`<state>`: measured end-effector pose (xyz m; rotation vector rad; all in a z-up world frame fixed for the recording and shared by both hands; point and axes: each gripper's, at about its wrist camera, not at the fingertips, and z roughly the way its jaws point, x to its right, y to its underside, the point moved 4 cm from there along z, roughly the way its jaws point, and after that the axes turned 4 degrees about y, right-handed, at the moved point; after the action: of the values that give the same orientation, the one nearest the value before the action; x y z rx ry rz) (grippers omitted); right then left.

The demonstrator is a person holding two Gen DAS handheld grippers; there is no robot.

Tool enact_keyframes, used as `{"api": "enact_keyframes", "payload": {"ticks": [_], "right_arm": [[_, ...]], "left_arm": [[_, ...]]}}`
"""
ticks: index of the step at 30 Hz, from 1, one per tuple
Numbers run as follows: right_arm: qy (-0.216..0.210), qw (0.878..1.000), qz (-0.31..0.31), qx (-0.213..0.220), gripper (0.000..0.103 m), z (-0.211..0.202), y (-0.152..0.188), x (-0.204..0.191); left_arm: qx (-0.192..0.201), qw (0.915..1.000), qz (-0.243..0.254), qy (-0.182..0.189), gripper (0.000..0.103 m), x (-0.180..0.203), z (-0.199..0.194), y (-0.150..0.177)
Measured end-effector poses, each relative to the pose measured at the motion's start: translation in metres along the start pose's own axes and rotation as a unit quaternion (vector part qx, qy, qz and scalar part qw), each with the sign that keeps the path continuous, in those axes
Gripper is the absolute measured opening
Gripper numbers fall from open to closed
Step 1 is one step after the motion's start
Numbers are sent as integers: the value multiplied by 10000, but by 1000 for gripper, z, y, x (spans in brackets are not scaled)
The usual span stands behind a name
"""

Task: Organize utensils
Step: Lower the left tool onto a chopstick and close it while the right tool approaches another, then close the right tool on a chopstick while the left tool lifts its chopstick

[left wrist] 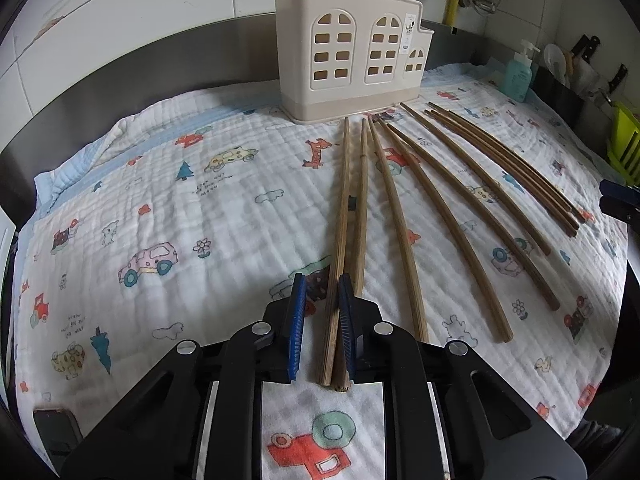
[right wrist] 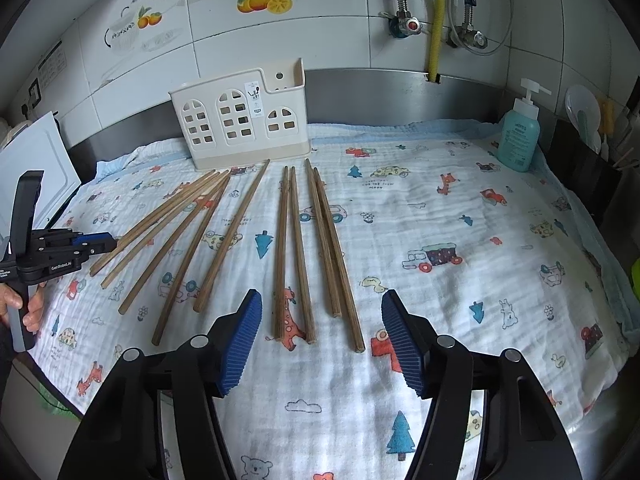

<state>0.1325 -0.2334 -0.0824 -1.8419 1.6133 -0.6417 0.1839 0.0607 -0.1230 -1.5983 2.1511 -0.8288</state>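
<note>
Chopsticks laid out before the cutlery caddy

Your left gripper has its blue pads nearly closed around the thick ends of two wooden chopsticks, which point toward the beige cutlery caddy. Your right gripper hovers with fingers spread wide, holding nothing, over four chopsticks lying on the printed cloth in front of the caddy.

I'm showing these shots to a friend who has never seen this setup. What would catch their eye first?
Probably the wooden chopsticks fanned out across the cartoon-print cloth, pointing toward the cream utensil holder with arched window cutouts by the back wall. Next, the left gripper with two chopsticks between its blue pads, and the right gripper wide open.
</note>
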Motion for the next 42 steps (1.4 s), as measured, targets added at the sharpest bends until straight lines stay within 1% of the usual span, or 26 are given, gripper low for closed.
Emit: {"api": "enact_keyframes", "payload": {"ticks": [4, 6, 10, 16, 18, 20, 21, 26, 29, 34, 36, 42], "right_arm": [[4, 10000, -14, -2, 60, 1, 0, 0], [-5, 10000, -16, -13, 56, 3, -1, 0], [-38, 10000, 21, -24, 54, 6, -2, 1], [-49, 9999, 63, -96, 47, 12, -1, 7], [-67, 9999, 46, -130, 37, 15, 0, 9], [-57, 9998, 34, -173, 34, 20, 0, 10], [-51, 9998, 32, -198, 27, 23, 0, 12], [-92, 9994, 32, -338, 13, 35, 0, 17], [-105, 9990, 23, -429, 9, 44, 0, 20], [-101, 9987, -31, -497, 8, 53, 0, 19], [-172, 9985, -15, -518, 8, 56, 1, 19], [-112, 9986, -118, -510, 10, 59, 2, 16]], "left_arm": [[9, 10000, 18, 2, 13, 2, 1, 0], [-21, 10000, 23, 22, 14, 2, 3, 0], [-60, 9999, 84, -79, 14, 4, 9, 1], [-32, 10000, -34, -67, 13, 8, 7, 3], [-4, 9999, -98, -70, 13, 7, 7, 3], [21, 9998, -197, -62, 13, 5, 7, 3], [24, 9997, -228, -59, 13, 5, 7, 3], [31, 9994, -325, -66, 13, 4, 7, 3], [29, 9993, -367, -90, 13, 5, 7, 3], [39, 9992, -396, -107, 13, 4, 7, 2], [37, 9991, -394, -125, 13, 4, 8, 2], [62, 9990, -423, -141, 13, 4, 8, 2]]}}
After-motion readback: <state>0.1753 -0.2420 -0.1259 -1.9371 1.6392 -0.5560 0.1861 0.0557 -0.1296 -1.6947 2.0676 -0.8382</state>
